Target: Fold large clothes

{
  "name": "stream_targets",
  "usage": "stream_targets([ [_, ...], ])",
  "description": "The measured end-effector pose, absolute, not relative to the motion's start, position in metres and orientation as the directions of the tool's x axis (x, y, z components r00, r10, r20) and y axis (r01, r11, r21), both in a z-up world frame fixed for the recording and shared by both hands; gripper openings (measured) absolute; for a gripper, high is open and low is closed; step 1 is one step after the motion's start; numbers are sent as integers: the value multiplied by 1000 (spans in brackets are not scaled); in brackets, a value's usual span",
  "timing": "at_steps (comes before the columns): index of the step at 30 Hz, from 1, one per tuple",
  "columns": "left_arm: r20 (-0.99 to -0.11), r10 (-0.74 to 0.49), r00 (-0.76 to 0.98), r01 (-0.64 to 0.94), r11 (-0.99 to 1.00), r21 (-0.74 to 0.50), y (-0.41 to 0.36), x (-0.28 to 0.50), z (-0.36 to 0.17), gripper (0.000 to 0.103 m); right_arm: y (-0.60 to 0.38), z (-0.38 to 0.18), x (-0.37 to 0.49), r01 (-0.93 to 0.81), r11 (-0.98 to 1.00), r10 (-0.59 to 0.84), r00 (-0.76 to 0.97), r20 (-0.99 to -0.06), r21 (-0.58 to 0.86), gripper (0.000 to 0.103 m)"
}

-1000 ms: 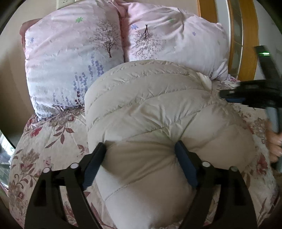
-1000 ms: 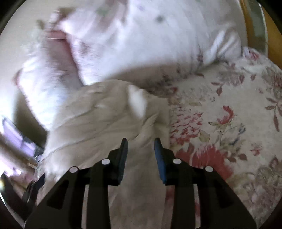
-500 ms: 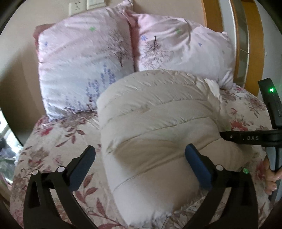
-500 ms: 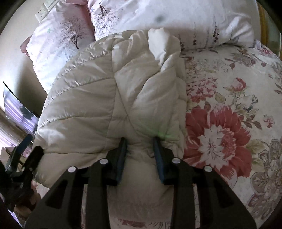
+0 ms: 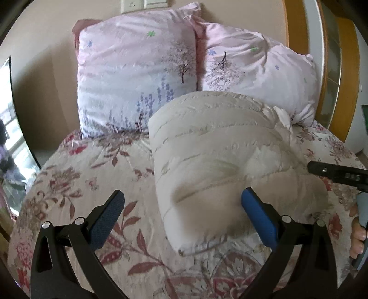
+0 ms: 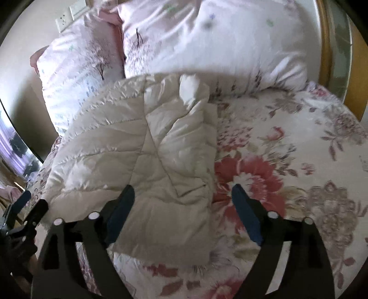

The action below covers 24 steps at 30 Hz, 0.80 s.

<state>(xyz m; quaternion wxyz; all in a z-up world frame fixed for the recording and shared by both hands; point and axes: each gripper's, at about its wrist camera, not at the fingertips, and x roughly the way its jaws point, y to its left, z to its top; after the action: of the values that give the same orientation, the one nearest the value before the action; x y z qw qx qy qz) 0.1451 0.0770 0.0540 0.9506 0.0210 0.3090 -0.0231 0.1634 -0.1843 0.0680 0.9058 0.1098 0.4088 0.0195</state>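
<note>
On the bed, left wrist view: cream quilted puffer jacket [image 5: 220,156] lies folded before the pillows [image 5: 138,76]; left claw [image 5: 181,214] spread wide, gripping nothing.
Right wrist view: right claw [image 6: 184,214] opening, the jacket's near edge loose between its jaws.
Handling: soft, light, springy, probably slippery; pinch a seamed edge.

One folded cream padded jacket [image 5: 225,147] lies on one floral bedspread [image 5: 87,179]; two pink pillows [image 5: 138,78] stand behind it; two grippers show, left gripper [image 5: 181,214] and right gripper [image 6: 184,211]; apparently two wall plates [image 5: 143,4].
</note>
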Motion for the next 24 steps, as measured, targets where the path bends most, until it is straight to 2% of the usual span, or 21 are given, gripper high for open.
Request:
stream_targets([
  [3, -599, -32, 800, 43, 999, 4, 83, 140, 52, 102, -184, 79, 147, 80, 985, 51, 702, -711, 151, 101],
  [9, -604, 16, 797, 0, 1000, 26, 85, 126, 48, 102, -183, 90, 121, 92, 991, 3, 720, -694, 99, 101],
  [17, -680, 99, 727, -54, 995, 88, 82, 110, 32, 102, -174, 80, 93, 36, 988, 84, 688, -721, 150, 101],
  [21, -713, 74, 698, -42, 997, 63, 84, 103, 25, 102, -164, 72, 84, 17, 987, 110, 648, -753, 160, 101],
  [24, -737, 34, 675, -21, 999, 26, 84, 100, 20, 102, -152, 63, 81, 13, 994, 78, 609, -789, 108, 101],
])
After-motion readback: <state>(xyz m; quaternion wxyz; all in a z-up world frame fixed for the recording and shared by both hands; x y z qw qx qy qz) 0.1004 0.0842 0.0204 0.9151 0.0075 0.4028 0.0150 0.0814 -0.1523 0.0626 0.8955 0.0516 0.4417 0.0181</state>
